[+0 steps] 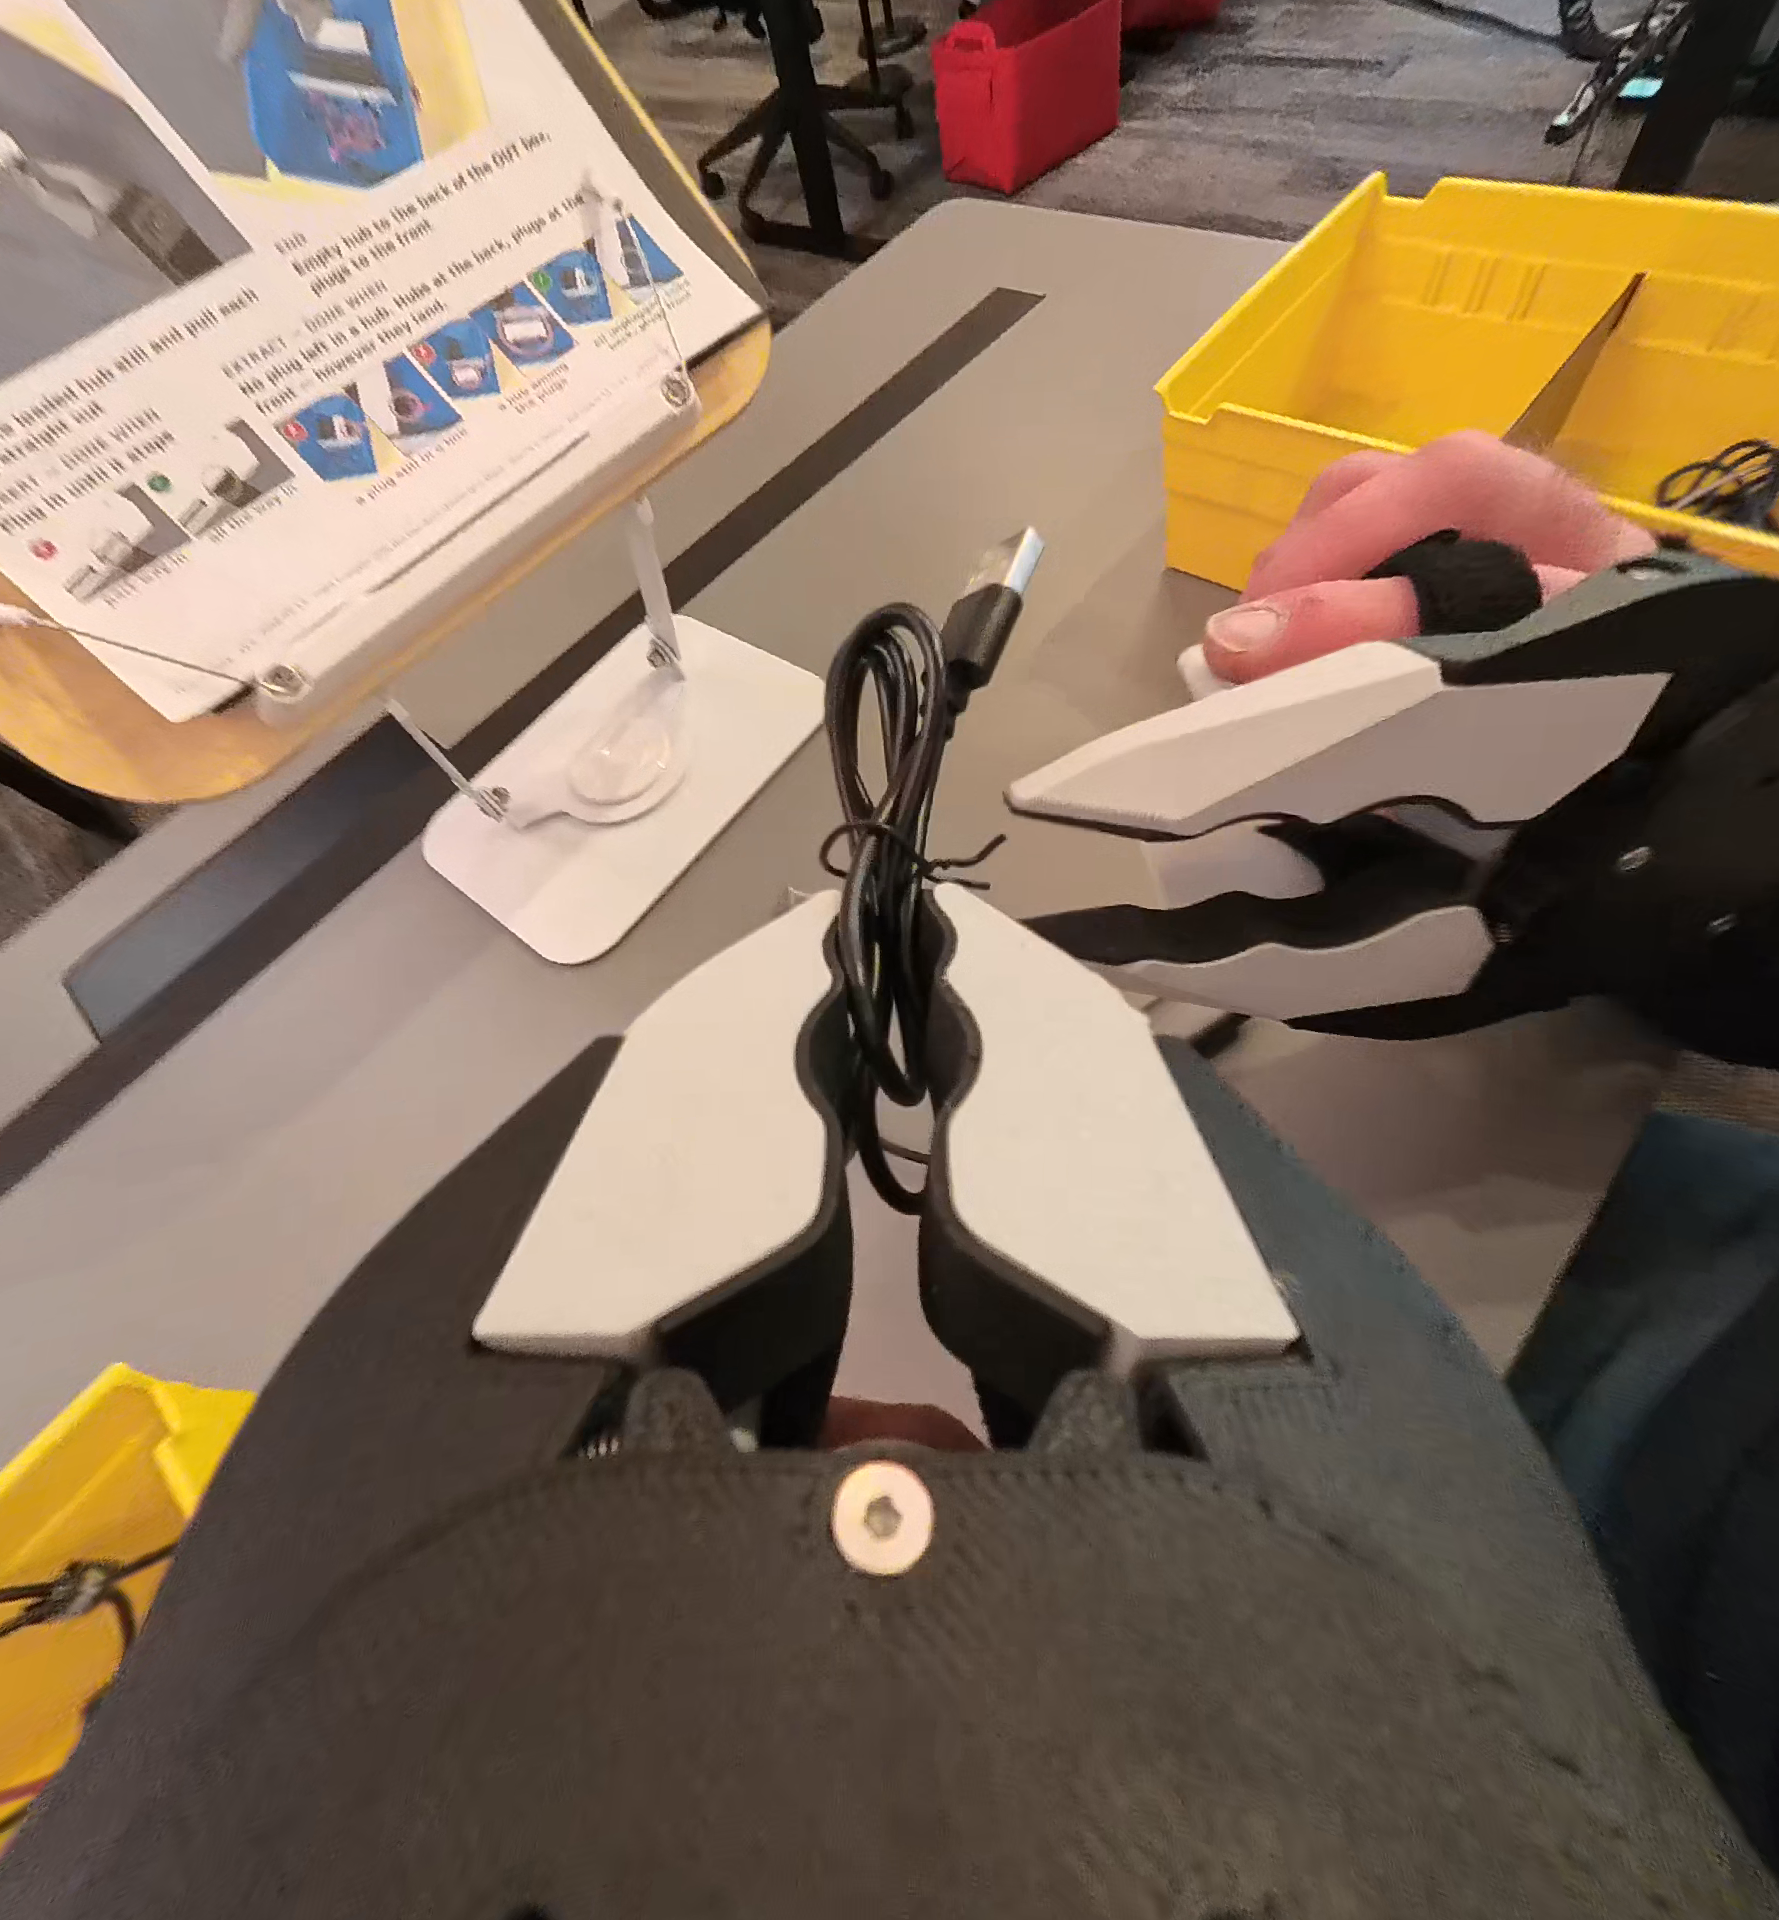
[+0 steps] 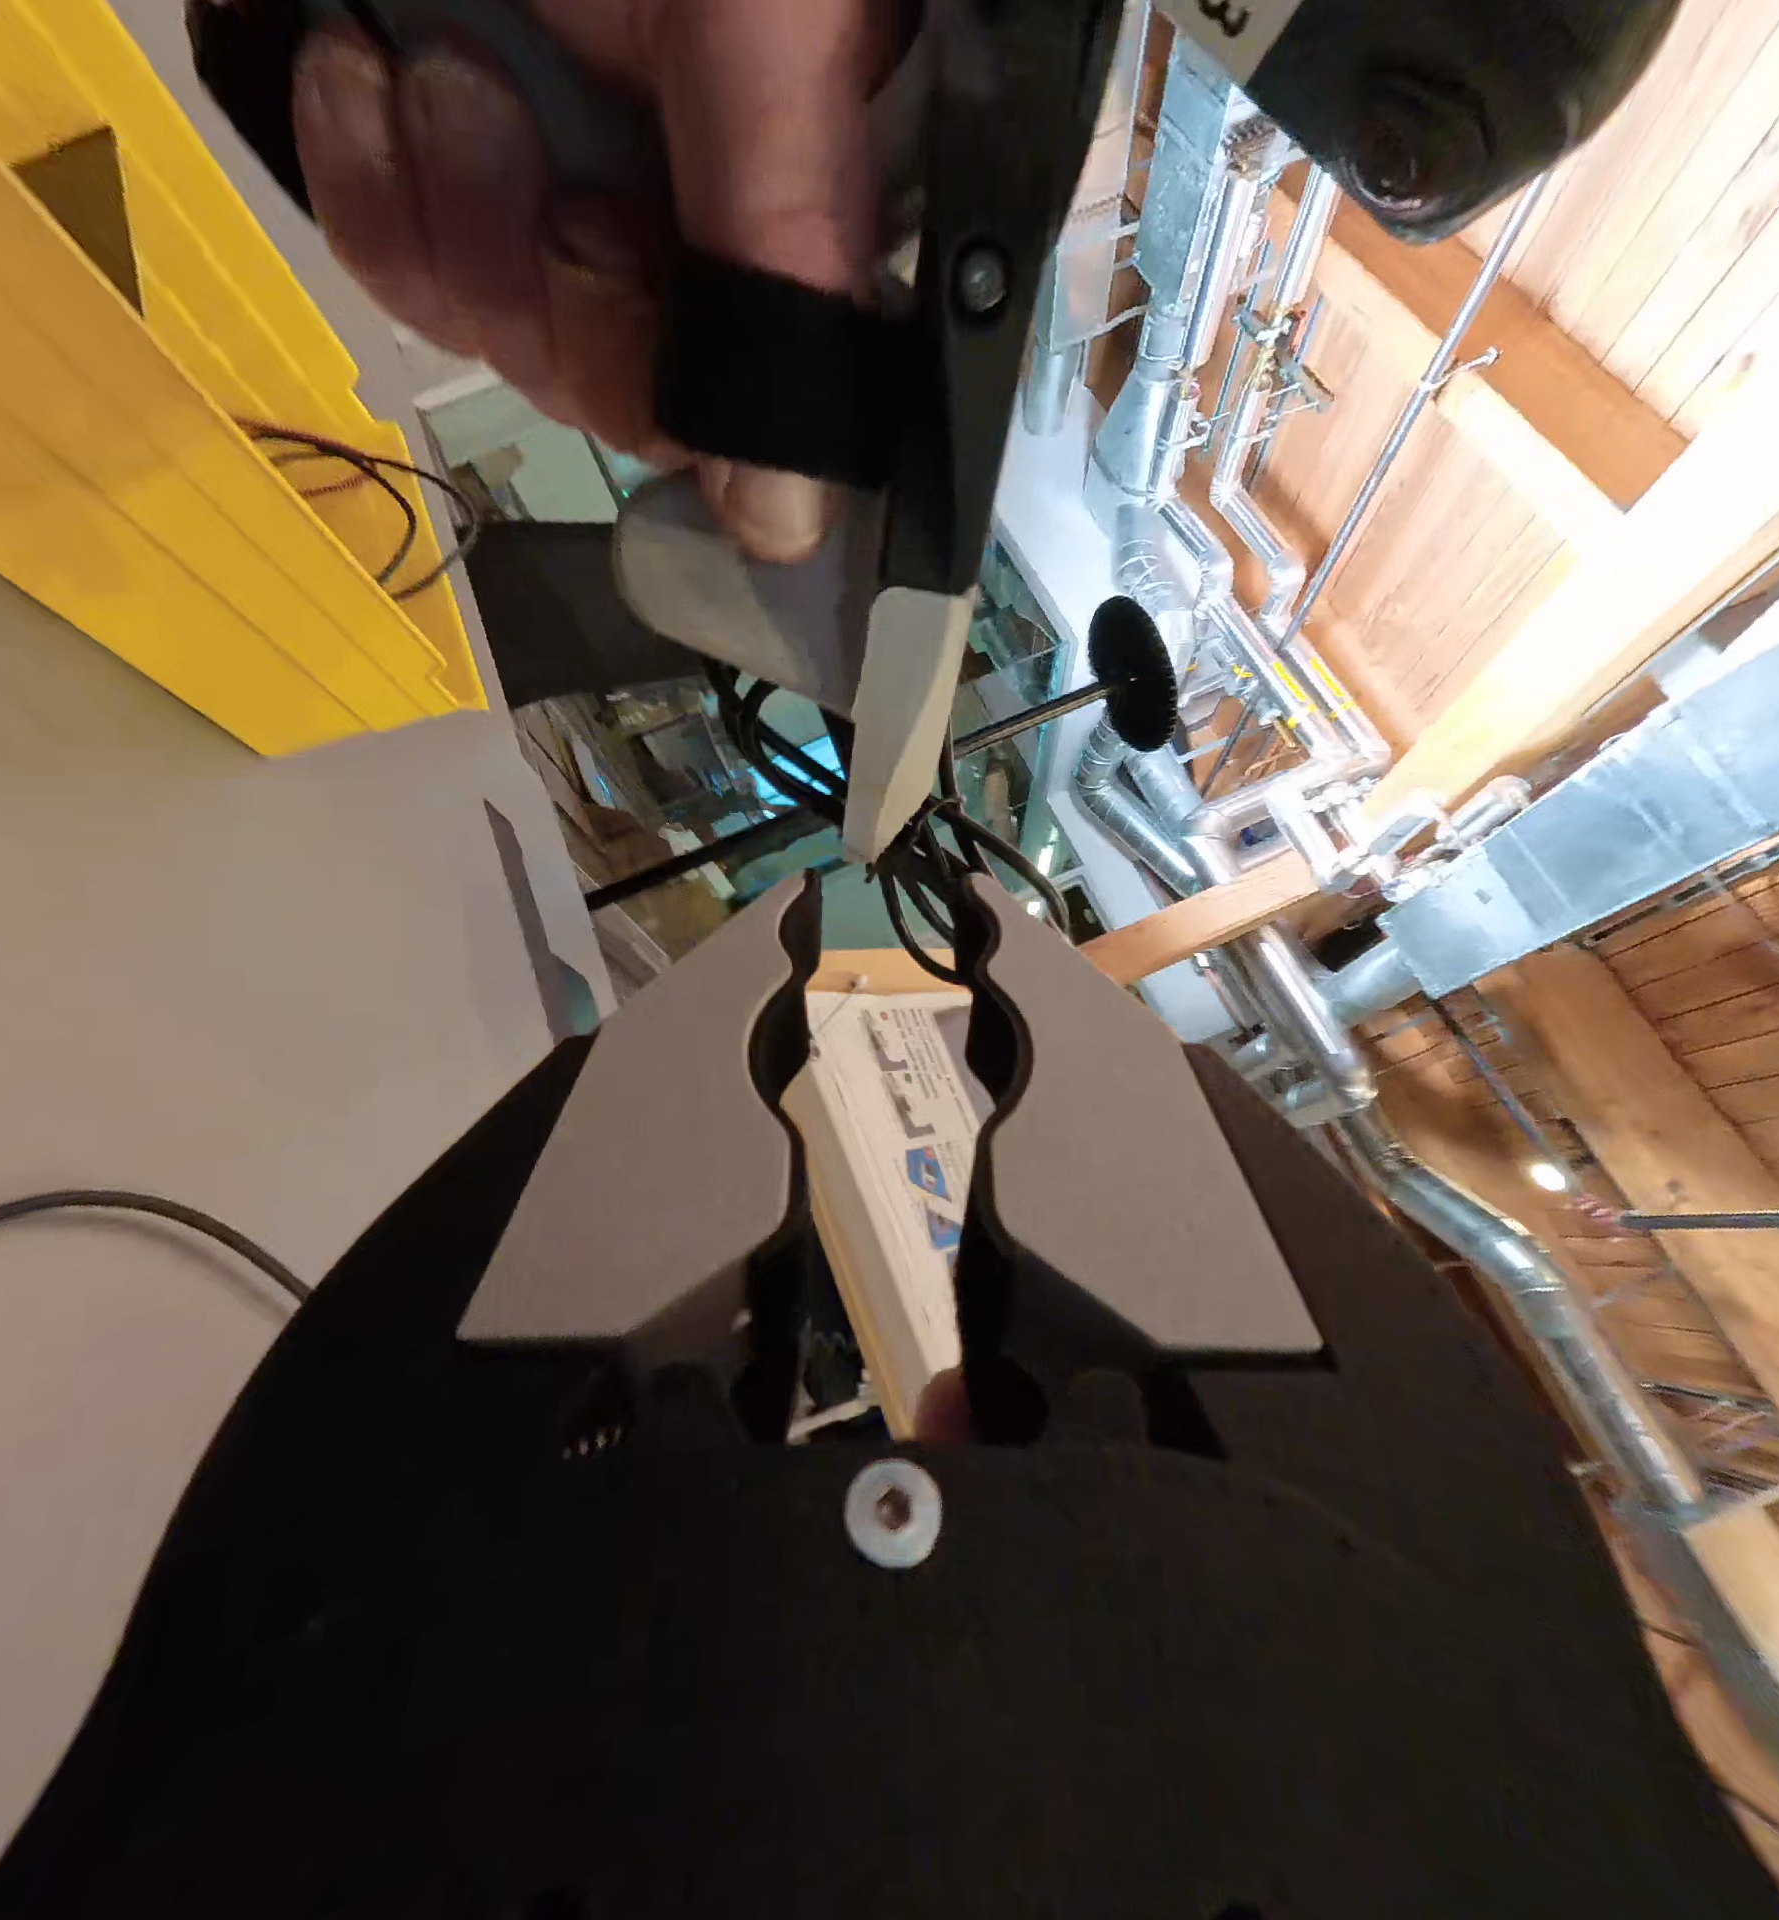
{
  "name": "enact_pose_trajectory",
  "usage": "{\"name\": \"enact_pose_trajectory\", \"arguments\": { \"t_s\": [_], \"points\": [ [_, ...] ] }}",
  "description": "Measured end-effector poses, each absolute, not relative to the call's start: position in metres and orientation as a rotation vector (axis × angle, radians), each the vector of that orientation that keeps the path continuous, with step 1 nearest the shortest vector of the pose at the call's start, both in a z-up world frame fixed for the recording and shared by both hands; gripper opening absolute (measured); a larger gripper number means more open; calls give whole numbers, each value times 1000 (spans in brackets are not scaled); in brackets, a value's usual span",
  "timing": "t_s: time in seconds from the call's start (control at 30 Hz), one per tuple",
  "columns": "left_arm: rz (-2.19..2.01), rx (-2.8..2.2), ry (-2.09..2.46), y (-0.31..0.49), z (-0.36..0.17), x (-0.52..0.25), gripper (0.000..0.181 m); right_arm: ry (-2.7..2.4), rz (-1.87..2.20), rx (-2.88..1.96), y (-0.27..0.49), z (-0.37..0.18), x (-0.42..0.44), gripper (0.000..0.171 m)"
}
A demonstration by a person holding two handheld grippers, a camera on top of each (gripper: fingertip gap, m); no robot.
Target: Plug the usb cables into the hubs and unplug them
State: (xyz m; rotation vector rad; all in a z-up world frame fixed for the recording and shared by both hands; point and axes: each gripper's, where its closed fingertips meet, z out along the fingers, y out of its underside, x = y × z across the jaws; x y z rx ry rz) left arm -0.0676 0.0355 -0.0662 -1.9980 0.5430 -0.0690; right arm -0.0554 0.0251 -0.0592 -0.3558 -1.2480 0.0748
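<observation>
While my left gripper (image 1: 885, 914) is raised over the grey tabletop (image 1: 241, 1143), its white fingers (image 1: 687, 1122) are closed on a bundled black usb cable (image 1: 890, 831) tied with a thin twist tie. The bundle stands upright between them, its loops rising above the tips, and its silver plug (image 1: 1015, 556) points up and away from me, free in the air. My right gripper (image 1: 1082, 883) comes in from the right, its fingers spread apart with nothing between them, the tips just beside the tied part of the bundle; whether they touch it I cannot tell. A hand (image 1: 1384, 551) rests on top of that gripper, one finger through a black strap.

From the right wrist view (tilted sideways, so the ceiling pipes fill one side) my right gripper (image 2: 890, 894) shows its fingers (image 2: 656, 1174) parted, and the left gripper (image 2: 869, 831) reaches down toward them with the cable (image 2: 942, 842) dark and tangled at its tip.

A printed instruction sheet (image 1: 272, 343) sits on a white stand (image 1: 615, 821) to the left on the tabletop. A yellow bin (image 1: 1404, 343) with a divider stands to the right, holding more coiled black cables (image 1: 1752, 488), and the corner of another yellow bin (image 1: 54, 1538) shows at lower left. No hub is visible in either view.
</observation>
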Motion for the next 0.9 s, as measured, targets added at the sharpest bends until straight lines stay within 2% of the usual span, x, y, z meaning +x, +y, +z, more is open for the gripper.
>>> {"name": "enact_pose_trajectory", "arguments": {
  "t_s": [0.17, 0.33, 0.9],
  "points": [
    [-162, -2080, 504, 34, -70, -64, 8, -1278, -15, -298, 29, -65, -59, 27],
    [-189, -2120, 473, 34, -73, -65, 8, -1283, -36, -254, 25, -65, -60, 16],
    [-248, -2176, 499, 31, -74, -56, 8, -1296, -33, -212, 21, -64, -58, 9]
  ]
}}
